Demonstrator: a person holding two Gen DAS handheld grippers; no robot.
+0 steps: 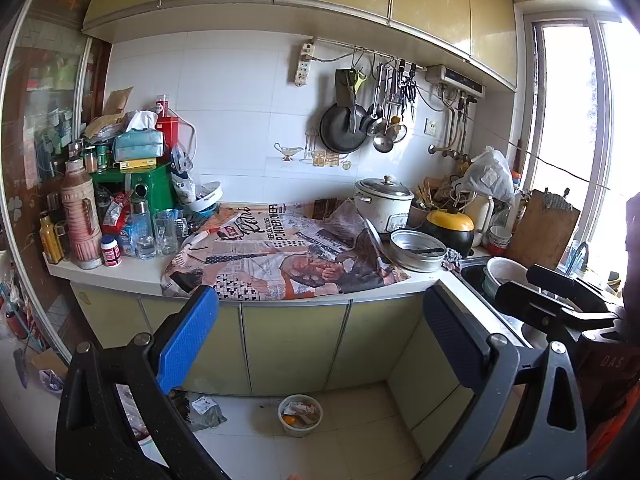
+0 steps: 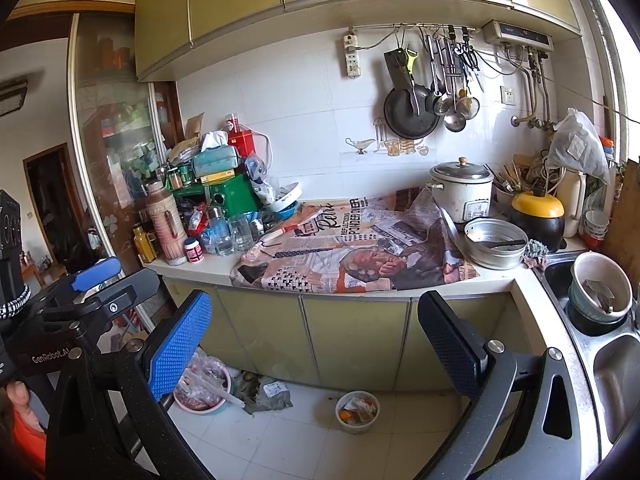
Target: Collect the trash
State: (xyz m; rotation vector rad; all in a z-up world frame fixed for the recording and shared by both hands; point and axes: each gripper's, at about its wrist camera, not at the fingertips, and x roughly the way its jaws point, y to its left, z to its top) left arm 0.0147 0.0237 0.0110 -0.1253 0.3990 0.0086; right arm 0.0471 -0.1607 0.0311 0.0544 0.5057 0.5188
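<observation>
A small round bowl of scraps [image 1: 300,415] stands on the tiled floor below the counter; it also shows in the right wrist view [image 2: 357,411]. A grey crumpled bag [image 2: 266,395] and a pink basin with plastic wrapping [image 2: 202,388] lie on the floor to its left. My left gripper [image 1: 320,336] is open and empty, held well above the floor in front of the cabinet doors. My right gripper [image 2: 316,344] is open and empty too, at a similar height. The right gripper shows at the right edge of the left wrist view [image 1: 560,300].
A printed newspaper cloth [image 2: 352,256] covers the counter. A rice cooker [image 2: 462,192], a metal pan [image 2: 496,242] and a yellow-lidded pot [image 2: 538,216] stand on the right. Bottles, glasses and boxes crowd the left [image 2: 208,208]. A sink with bowls [image 2: 600,292] is far right.
</observation>
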